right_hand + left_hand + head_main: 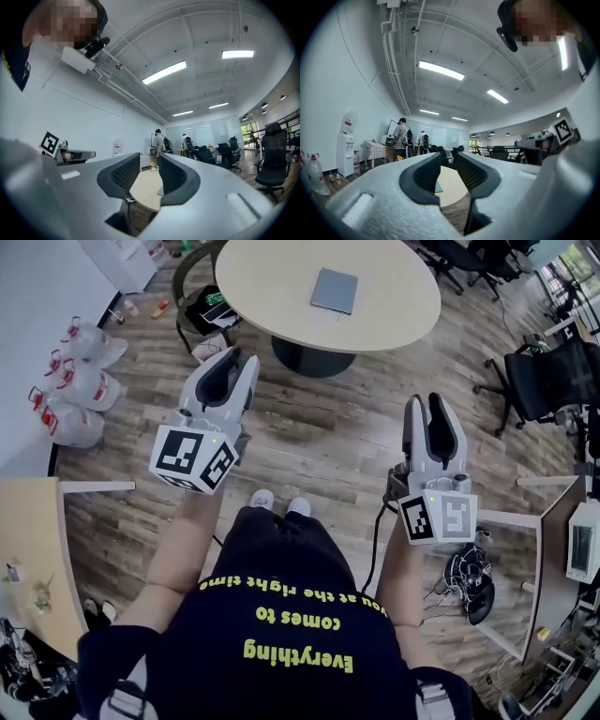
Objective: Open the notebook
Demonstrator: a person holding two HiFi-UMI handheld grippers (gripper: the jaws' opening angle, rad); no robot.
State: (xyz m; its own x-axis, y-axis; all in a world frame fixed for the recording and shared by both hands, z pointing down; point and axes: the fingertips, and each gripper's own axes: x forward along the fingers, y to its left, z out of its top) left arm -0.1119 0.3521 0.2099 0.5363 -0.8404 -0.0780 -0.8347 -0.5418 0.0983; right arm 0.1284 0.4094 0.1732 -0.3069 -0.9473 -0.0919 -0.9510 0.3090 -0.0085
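Note:
A closed grey notebook (pixel 335 290) lies flat on the round beige table (pixel 272 287), well ahead of both grippers. My left gripper (pixel 236 360) is held level above the wooden floor, short of the table's near edge. Its jaws stand a little apart with nothing between them. My right gripper (pixel 427 407) hangs further right and nearer to me, jaws also slightly apart and empty. In the left gripper view the table (pixel 453 185) shows through the gap of the left gripper (pixel 450 158). In the right gripper view the table (pixel 143 192) and the notebook's edge (pixel 161 191) show between the jaws of the right gripper (pixel 150 160).
A dark chair (pixel 208 307) holding items stands at the table's left. Large water bottles (pixel 77 381) line the left wall. A black office chair (pixel 544 379) is at the right, a white desk frame (pixel 525 559) and tangled cables (pixel 469 579) nearer. People (pixel 401 138) stand far off.

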